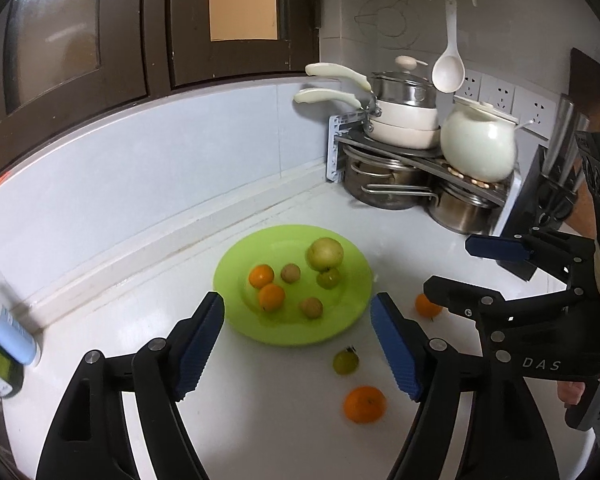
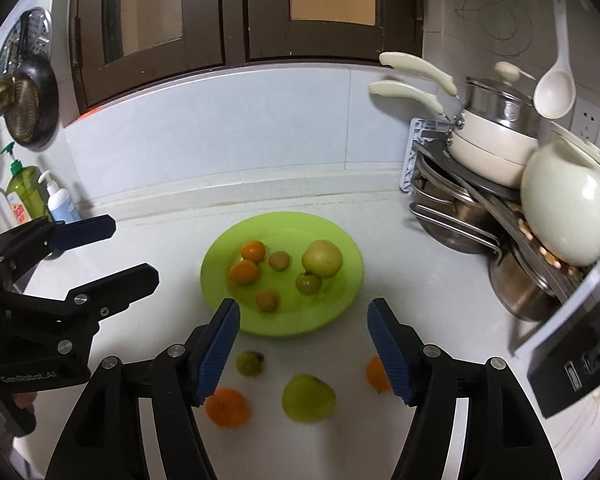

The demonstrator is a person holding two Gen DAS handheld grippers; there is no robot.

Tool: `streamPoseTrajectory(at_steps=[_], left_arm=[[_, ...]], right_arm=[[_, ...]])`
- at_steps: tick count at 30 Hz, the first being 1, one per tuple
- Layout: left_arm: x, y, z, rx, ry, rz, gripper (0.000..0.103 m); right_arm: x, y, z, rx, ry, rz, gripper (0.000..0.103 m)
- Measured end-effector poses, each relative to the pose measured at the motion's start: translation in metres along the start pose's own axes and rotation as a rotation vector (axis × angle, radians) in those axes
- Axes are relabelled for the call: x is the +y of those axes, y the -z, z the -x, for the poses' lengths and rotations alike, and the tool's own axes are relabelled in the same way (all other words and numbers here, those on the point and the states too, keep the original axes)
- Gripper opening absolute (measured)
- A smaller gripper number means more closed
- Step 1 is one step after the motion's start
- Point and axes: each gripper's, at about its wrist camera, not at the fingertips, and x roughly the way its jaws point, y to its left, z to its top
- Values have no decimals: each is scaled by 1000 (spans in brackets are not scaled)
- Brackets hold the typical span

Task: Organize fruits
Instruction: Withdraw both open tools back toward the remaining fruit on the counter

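A lime-green plate on the white counter holds two oranges, two small brown fruits, a big yellow-green apple and a small green fruit. In front of the plate, loose on the counter, lie an orange, a small green fruit, a green apple and another orange. My left gripper and right gripper both hover open above the counter, holding nothing.
A corner rack at the back right carries stacked pans, steel pots and a white ceramic pot. A white ladle hangs above it. Soap bottles stand at the left. A raised ledge runs behind the plate.
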Motion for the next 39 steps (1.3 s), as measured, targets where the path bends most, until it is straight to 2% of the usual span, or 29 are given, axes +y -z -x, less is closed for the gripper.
streamPoseTrajectory(at_steps=[7, 17, 39], left_arm=[[-12, 22, 13, 4, -13, 32, 78], [-30, 45, 9, 29, -21, 22, 79], [-48, 92, -66, 240, 22, 11, 78]], right_arm=[[2, 23, 13, 9, -12, 33, 67], [-5, 40, 6, 43, -60, 95, 67], [-11, 79, -61, 231, -116, 208, 67]])
